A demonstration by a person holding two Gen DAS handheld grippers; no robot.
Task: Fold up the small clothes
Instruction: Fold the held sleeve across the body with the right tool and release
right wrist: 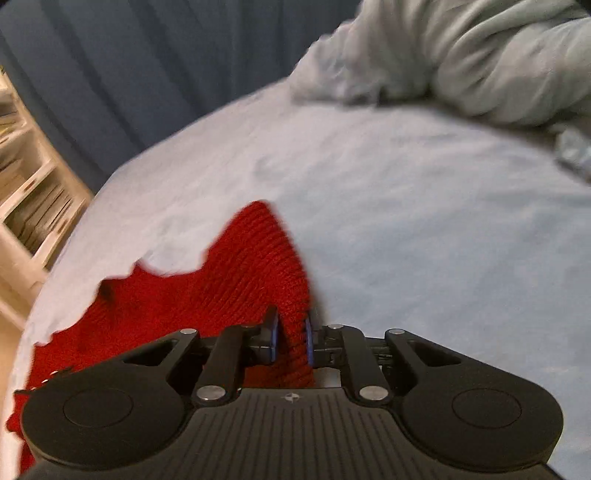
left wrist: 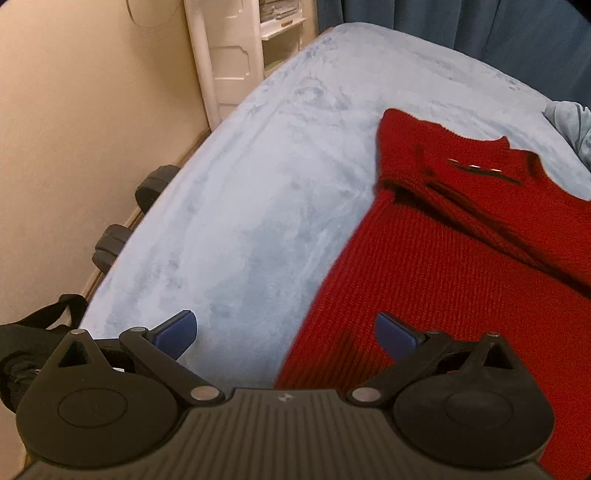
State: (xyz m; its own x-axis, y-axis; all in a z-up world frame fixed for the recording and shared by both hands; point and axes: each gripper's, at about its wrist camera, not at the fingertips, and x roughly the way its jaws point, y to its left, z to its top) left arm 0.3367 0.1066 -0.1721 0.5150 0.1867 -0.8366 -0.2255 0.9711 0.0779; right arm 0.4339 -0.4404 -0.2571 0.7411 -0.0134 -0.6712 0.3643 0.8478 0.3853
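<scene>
- Red knit of the sweater (right wrist: 258, 258) is clamped between the fingers of the right gripper (right wrist: 291, 338), at the garment's edge nearest that camera.
- The left gripper (left wrist: 286, 332) has its blue-padded fingers (left wrist: 177, 330) spread wide, holding nothing, over the sweater's (left wrist: 461, 258) left edge.
- The sweater lies spread on the pale blue bed cover (left wrist: 258, 184).
- Past the sweater, a crumpled grey-green blanket (right wrist: 461, 55) sits on the cover.
- Farthest off, dark blue curtains (left wrist: 461, 26) hang; a white shelf unit (left wrist: 229, 55) stands left of the sweater.
</scene>
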